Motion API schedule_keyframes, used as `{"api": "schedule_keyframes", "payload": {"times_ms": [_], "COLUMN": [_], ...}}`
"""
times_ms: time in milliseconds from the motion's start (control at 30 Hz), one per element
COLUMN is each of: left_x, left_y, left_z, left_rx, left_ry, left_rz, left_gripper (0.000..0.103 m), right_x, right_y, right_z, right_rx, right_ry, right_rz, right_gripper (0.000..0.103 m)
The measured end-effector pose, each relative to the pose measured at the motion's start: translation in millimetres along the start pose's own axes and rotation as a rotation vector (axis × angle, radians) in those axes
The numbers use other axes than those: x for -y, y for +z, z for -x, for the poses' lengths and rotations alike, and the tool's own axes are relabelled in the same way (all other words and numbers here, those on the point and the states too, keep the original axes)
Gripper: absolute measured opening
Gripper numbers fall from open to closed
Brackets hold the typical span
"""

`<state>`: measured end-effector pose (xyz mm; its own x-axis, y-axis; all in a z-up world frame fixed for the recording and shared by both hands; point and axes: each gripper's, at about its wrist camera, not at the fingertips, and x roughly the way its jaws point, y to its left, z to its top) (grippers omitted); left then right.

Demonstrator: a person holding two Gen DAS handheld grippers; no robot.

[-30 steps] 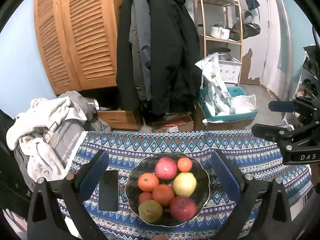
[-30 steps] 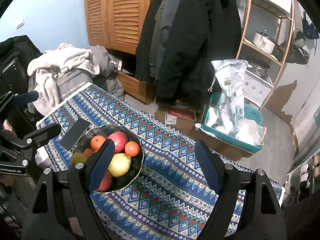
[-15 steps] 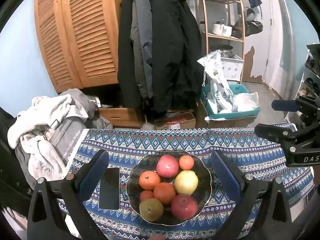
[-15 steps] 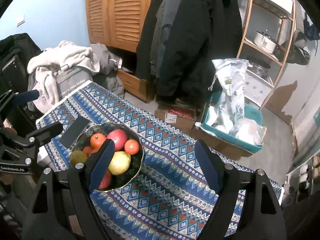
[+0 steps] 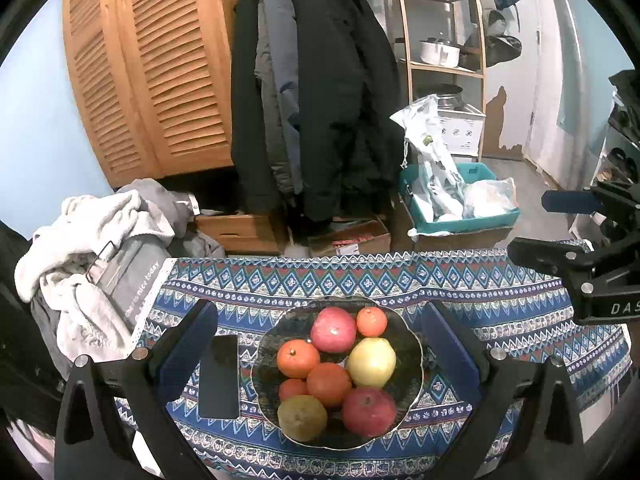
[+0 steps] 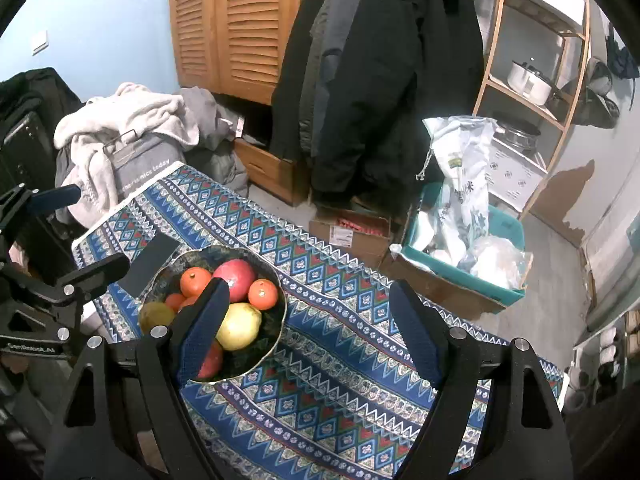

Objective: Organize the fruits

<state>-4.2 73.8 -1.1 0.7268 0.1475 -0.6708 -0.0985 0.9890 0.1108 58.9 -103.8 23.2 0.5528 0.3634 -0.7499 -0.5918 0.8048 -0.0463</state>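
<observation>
Left wrist view, lower centre: scalloped dark glass bowl (image 5: 416,344) holding 8 round, smooth fruits; left gripper (image 5: 320,344) and right gripper (image 6: 308,328) both spread wide, empty, above patterned woven bench (image 5: 500,304).

Home – hung coats (image 5: 316,92) (laundry (image 5: 92,240)).

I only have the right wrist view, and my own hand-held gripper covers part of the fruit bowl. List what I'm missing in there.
Observer: The left wrist view shows eight fruits in the bowl. A second red apple, mostly hidden from you, sits at its front edge.
Operator: Tell me what's beside that apple.
Observer: A greenish-brown pear is to its left, with an orange just behind the two.
Operator: Now report the phone.
Observer: The phone lies flat, left of the bowl, with a strip of tablecloth showing between them.
</observation>
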Motion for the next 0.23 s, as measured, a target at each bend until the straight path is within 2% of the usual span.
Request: {"api": "schedule_keyframes", "payload": {"times_ms": [233], "left_x": [0.7], "left_y": [-1.0], "left_z": [1.1], "left_rx": [0.004], "left_ry": [-0.013], "left_rz": [-0.005], "left_gripper": [0.103], "right_x": [0.1], "right_y": [0.0], "right_z": [-0.2], "right_rx": [-0.001], "right_ry": [0.0], "right_rz": [0.0], "right_gripper": [0.081]}}
